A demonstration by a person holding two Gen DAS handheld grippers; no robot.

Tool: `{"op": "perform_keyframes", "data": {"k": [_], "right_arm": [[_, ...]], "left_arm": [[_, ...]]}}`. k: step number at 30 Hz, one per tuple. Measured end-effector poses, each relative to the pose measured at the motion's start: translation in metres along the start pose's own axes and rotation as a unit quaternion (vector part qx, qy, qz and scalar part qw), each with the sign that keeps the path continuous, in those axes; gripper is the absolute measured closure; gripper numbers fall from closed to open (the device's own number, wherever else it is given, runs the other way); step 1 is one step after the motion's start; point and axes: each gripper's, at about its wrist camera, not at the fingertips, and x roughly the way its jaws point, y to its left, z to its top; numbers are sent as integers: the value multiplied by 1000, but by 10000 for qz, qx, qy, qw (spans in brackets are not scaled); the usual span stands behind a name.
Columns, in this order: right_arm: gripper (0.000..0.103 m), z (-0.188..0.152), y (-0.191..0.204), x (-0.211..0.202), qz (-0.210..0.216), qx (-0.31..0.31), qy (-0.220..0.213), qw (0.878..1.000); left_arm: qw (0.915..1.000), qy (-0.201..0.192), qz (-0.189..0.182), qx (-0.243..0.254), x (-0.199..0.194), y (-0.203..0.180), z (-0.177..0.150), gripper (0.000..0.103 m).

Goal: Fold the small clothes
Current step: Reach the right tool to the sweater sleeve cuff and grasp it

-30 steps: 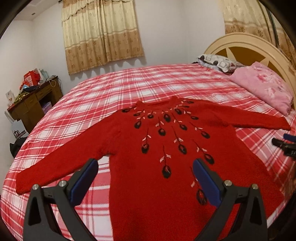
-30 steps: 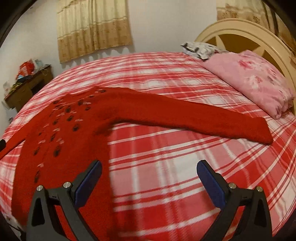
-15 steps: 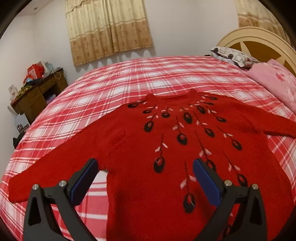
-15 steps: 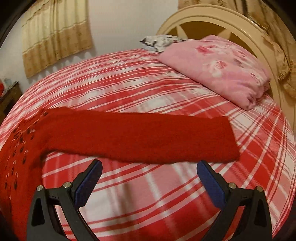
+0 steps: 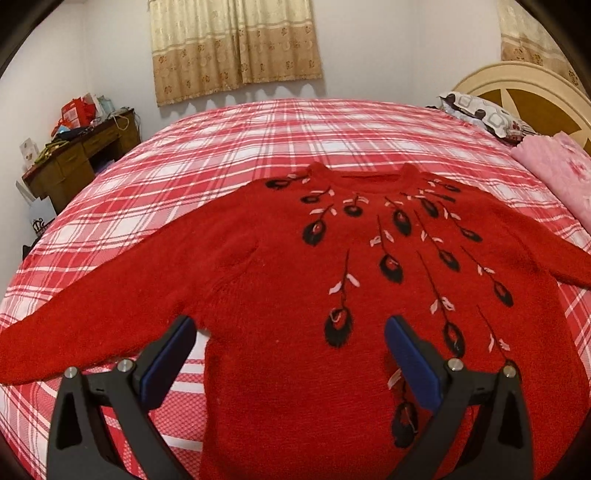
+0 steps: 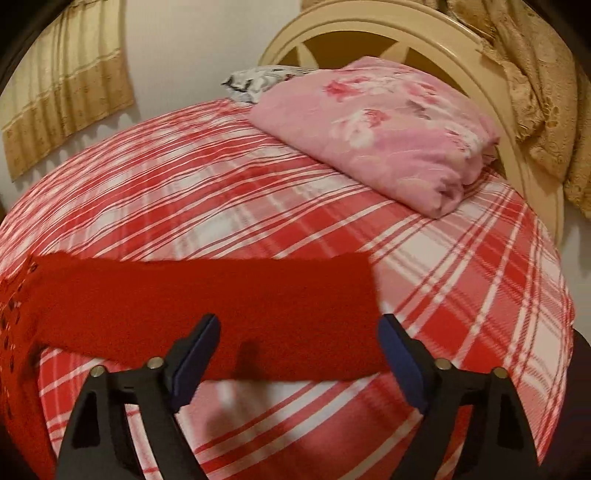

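Observation:
A red knitted sweater (image 5: 295, 280) with black feather patterns lies flat, front up, on the red plaid bed (image 5: 258, 136), both sleeves spread out. My left gripper (image 5: 290, 354) is open and empty, hovering over the sweater's lower left body near the left armpit. In the right wrist view the sweater's right sleeve (image 6: 207, 310) stretches across the bed, its cuff at the right end. My right gripper (image 6: 297, 350) is open and empty, low over the cuff half of that sleeve.
A folded pink floral quilt (image 6: 376, 125) and a patterned pillow (image 5: 484, 114) lie by the cream headboard (image 6: 388, 33). A cluttered wooden desk (image 5: 74, 155) stands left of the bed. Curtains (image 5: 236, 44) hang on the far wall.
My left gripper moved closer over the sweater's body. My right gripper swung right along the sleeve and dropped toward its cuff end. Both stayed open.

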Motion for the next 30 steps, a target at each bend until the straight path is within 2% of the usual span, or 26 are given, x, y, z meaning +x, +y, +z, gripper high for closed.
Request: {"op": "perform_keyframes", "data": {"k": [6, 9, 14, 18, 19, 21, 23, 30], "right_arm": [[34, 13, -26, 15, -74, 346, 262, 9990], [36, 14, -34, 21, -68, 458, 367, 9983], [45, 8, -35, 29, 98, 517, 533, 9972], [56, 4, -21, 36, 176, 306, 648, 9973], [60, 4, -19, 37, 225, 283, 686, 9970], [81, 7, -18, 39, 345, 319, 760, 9960], [92, 11, -17, 39, 526, 395, 858, 9941], [93, 31, 1, 14, 1131, 573, 587, 9902]], "left_arm": [[10000, 7, 34, -78, -2, 8, 1, 0], [9999, -14, -4, -132, -4, 13, 0, 0], [9999, 16, -50, -144, -6, 15, -2, 0], [9998, 11, -67, -164, -9, 16, -4, 0], [9998, 4, -69, -166, -10, 16, -4, 0], [9998, -33, -62, -177, -14, 18, -4, 0], [9997, -79, -66, -201, -18, 22, -4, 0], [9994, -155, 156, -254, -22, 38, -3, 0]]}}
